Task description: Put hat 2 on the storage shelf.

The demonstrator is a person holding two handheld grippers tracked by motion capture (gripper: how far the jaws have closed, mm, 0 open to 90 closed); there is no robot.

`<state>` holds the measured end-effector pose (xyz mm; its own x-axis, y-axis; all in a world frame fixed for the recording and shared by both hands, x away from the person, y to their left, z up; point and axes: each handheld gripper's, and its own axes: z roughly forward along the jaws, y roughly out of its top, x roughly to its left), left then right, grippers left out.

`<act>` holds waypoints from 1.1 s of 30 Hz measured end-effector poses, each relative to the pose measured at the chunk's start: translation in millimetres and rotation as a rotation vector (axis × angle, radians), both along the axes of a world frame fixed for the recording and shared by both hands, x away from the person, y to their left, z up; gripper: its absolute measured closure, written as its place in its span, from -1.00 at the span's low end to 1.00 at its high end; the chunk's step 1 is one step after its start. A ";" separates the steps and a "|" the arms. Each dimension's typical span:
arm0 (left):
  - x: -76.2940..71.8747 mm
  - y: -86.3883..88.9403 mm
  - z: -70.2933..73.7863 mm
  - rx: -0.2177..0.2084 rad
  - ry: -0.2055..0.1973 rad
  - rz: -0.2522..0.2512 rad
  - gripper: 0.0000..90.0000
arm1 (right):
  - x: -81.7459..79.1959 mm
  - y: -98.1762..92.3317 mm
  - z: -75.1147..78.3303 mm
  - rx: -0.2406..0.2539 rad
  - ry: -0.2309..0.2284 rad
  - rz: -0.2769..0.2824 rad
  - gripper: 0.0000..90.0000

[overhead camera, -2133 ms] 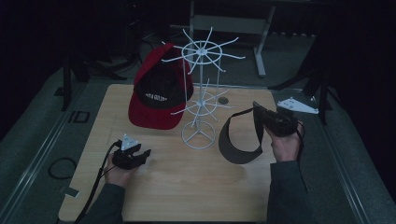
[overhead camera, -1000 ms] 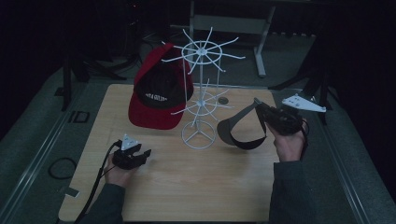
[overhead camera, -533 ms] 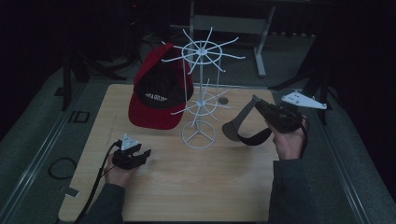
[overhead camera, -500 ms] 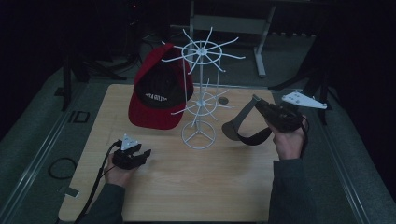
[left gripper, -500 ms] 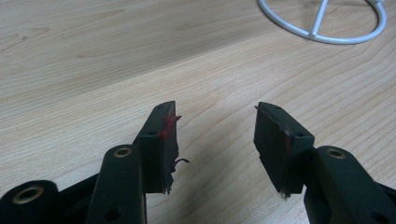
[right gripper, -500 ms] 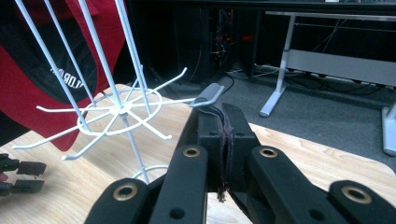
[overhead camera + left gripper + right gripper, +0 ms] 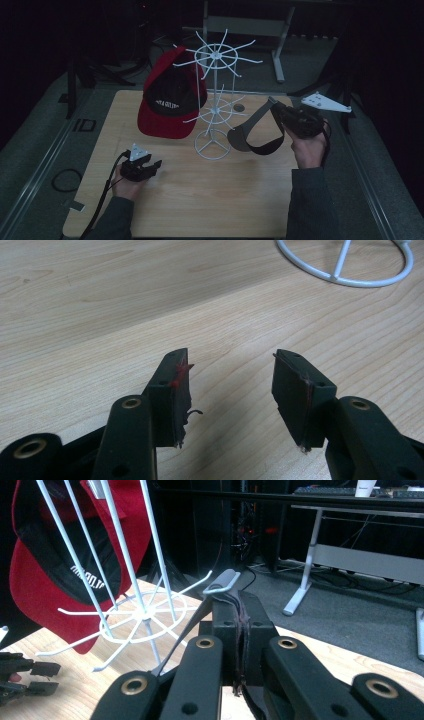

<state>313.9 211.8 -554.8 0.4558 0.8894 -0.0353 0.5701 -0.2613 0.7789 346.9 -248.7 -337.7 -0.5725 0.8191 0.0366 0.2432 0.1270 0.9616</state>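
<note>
A white wire rack [image 7: 215, 100] stands mid-table with a red cap [image 7: 170, 105] hanging on its left side. To its right, off the table, hangs a dark grey visor [image 7: 250, 135]. My right gripper [image 7: 280, 114] is shut on its strap. In the right gripper view the jaws [image 7: 239, 600] pinch that dark band, with the rack [image 7: 135, 610] and red cap [image 7: 35, 580] to the left. My left gripper [image 7: 152, 165] rests on the wood at the front left, open, nothing between its pads [image 7: 230, 360]. The rack's base ring [image 7: 345, 270] lies beyond it.
The wooden table [image 7: 210, 200] has bare room in front of the rack. A small round hole [image 7: 239, 107] sits behind the rack. A metal desk frame [image 7: 245, 25] stands beyond the table. A cable loop [image 7: 65, 180] lies on the floor at left.
My right gripper has lifted the visor slightly and swung it left, nearer the rack. The left gripper has stayed where it was, still open.
</note>
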 end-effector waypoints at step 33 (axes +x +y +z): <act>0.2 -0.1 -0.1 -0.002 0.003 0.002 0.11 | 1.5 11.8 31.7 -0.007 -0.052 0.029 0.96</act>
